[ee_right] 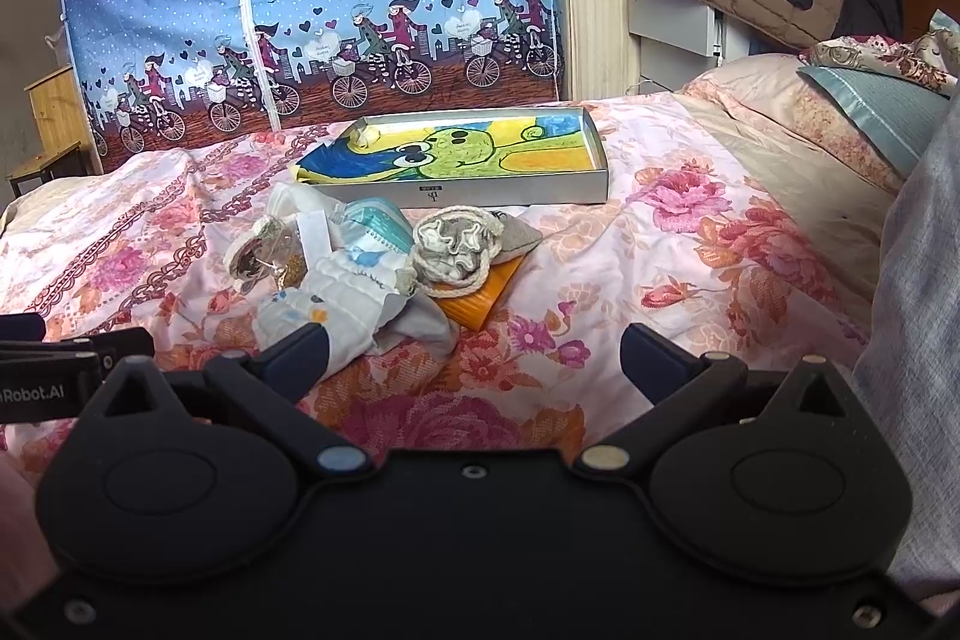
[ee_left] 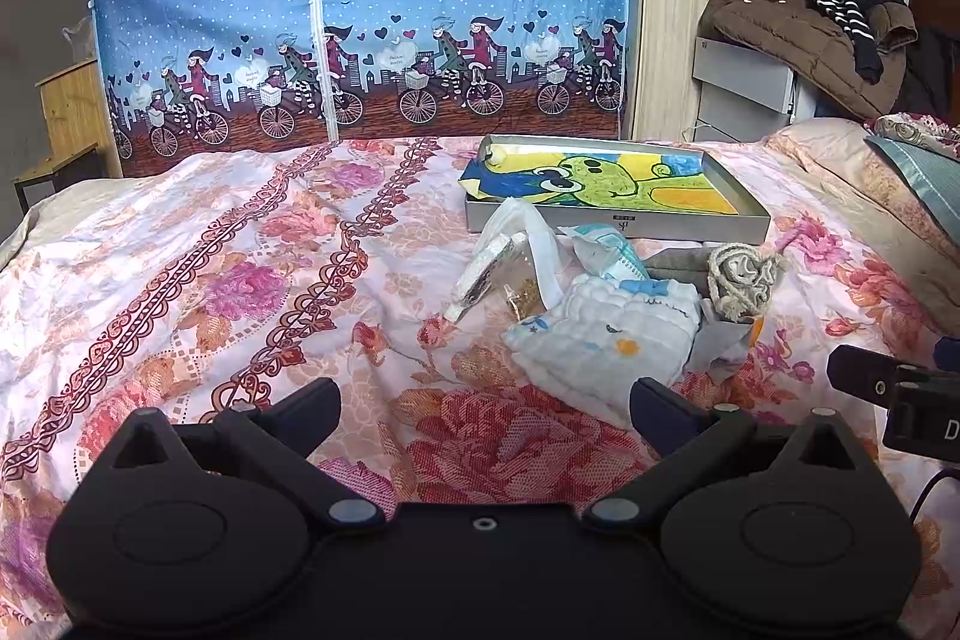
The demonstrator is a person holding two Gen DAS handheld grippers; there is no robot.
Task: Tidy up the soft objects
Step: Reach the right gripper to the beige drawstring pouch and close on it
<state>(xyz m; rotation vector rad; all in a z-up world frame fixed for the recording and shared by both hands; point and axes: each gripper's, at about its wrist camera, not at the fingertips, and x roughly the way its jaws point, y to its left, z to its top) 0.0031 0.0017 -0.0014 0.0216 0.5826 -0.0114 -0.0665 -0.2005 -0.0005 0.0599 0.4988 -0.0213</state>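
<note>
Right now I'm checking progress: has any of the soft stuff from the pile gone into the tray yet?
No, the tray holds only a frog drawing, while the soft pile lies on the bedspread in front of it.

We see a small heap on the bedspread: a white quilted cloth [ee_right: 324, 304] in front. A grey drawstring pouch [ee_right: 453, 244] lies on an orange pad [ee_right: 480, 295], near a shallow box [ee_right: 510, 193].

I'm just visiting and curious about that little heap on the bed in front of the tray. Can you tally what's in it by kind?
White quilted cloth: 1
Grey drawstring pouch: 1
Orange pad: 1
Blue and white packet: 1
Clear bags: 2, as far as I can tell
Grey cloth: 1
Total: 7, with anything buried underneath uncounted.
</note>
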